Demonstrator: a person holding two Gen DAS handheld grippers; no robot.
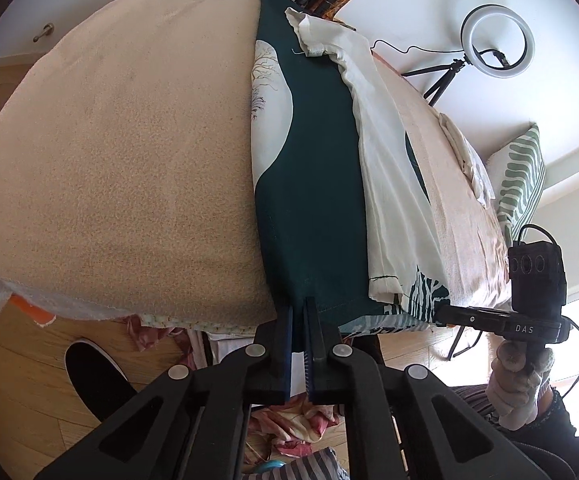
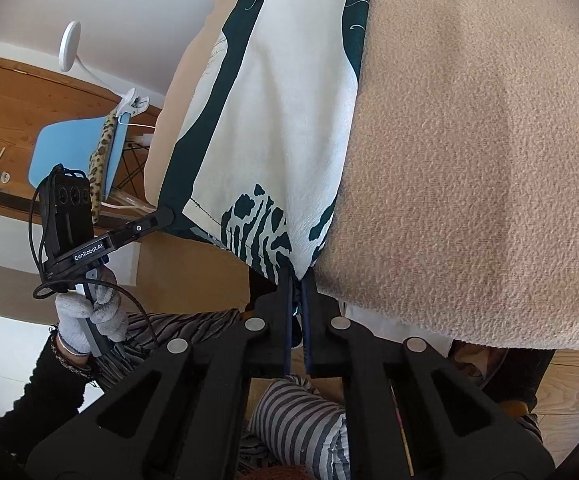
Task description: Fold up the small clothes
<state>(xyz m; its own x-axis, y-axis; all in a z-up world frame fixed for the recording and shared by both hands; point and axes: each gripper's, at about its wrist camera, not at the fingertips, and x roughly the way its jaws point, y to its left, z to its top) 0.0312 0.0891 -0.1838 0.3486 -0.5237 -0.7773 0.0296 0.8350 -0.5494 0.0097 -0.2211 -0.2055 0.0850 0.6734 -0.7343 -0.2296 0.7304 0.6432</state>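
A small dark green and white patterned garment lies stretched along a table covered with a beige cloth. Its white part is folded over the green part. My left gripper is shut on the garment's near green hem at the table edge. My right gripper is shut on the other near corner of the garment, where the white fabric carries a green zebra-like print. Each gripper also shows in the other's view, the right one and the left one, both at the hem.
A ring light on a tripod and a striped cushion stand beyond the table. Crumpled white cloth lies at the table's far side. Clothes lie on the wooden floor below. A blue chair stands to the left.
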